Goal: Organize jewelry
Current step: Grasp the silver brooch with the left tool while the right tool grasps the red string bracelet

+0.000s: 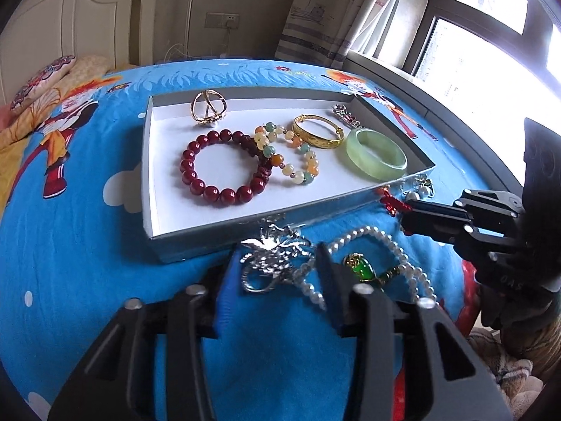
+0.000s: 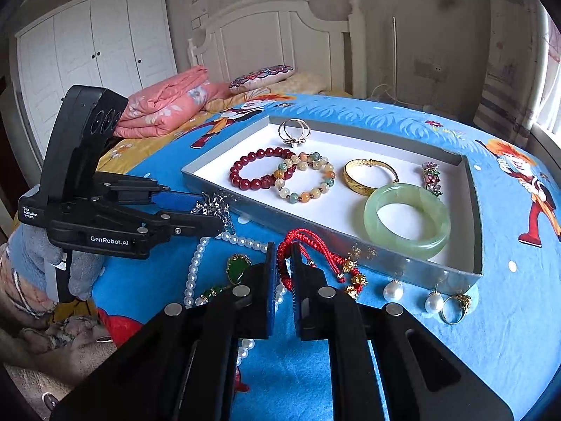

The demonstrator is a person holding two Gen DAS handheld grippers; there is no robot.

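A white-lined tray [image 1: 154, 189] [image 2: 470, 189] lies on the blue bedspread. It holds a red bead bracelet [image 1: 196, 179] [image 2: 245, 172], a mixed bead bracelet [image 1: 298, 172] [image 2: 305, 193], a gold bangle [image 1: 315, 133] [image 2: 364, 182], a green jade bangle [image 1: 375, 165] [image 2: 406, 242], gold rings [image 1: 208, 107] and a brooch [image 2: 431, 175]. My left gripper [image 1: 277, 263] [image 2: 210, 210] is open around a silver brooch [image 1: 270, 256]. My right gripper [image 2: 284, 249] [image 1: 403, 214] is shut on a red cord bracelet [image 2: 308, 249]. A pearl necklace [image 1: 396, 249] with a green pendant [image 1: 363, 268] lies between them.
Two pearl earrings [image 2: 392, 291] and a gold ring [image 2: 455, 307] lie on the bedspread in front of the tray. Folded pink bedding [image 2: 164, 105] and a pillow [image 2: 263, 77] sit at the headboard. A window [image 1: 491, 35] is to the right.
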